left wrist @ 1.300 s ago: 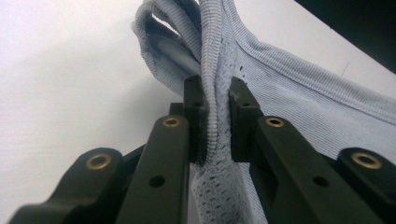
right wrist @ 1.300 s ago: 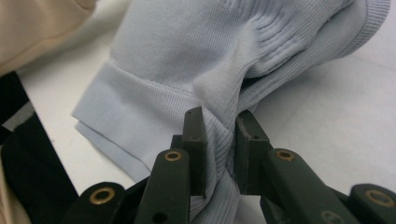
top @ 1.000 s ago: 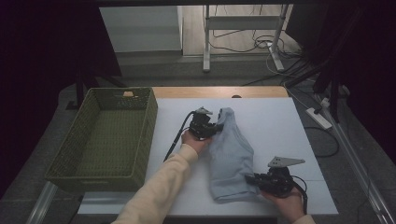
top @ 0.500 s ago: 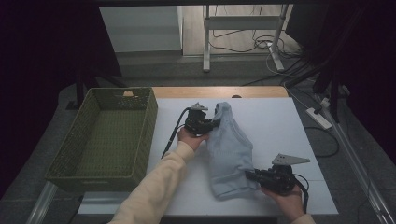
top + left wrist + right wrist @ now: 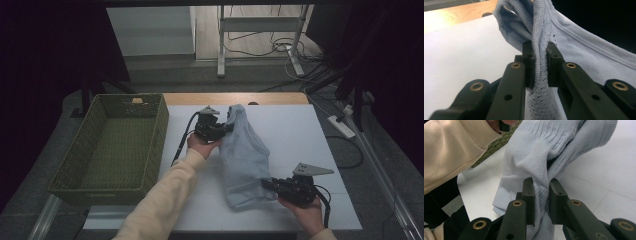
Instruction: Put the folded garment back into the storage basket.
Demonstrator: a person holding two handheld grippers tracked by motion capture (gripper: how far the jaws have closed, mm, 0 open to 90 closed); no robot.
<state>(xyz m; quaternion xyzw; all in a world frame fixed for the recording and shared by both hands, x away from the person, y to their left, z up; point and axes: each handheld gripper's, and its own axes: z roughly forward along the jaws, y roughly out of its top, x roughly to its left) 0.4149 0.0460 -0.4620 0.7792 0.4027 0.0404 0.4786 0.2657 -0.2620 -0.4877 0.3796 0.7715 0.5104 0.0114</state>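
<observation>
Pale blue knit garment mid-frame on white table | left gripper clamped on upper edge | right gripper clamped on lower edge | green basket at left

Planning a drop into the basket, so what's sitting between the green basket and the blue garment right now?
In the high view, the left gripper and its hand, over white table.

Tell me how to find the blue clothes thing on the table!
Look at the white table with a green basket at its left edge. Just right of the basket lies the pale blue knitted garment, pinched by a black tool at each end. It's the only soft, ribbed cloth there.
</observation>
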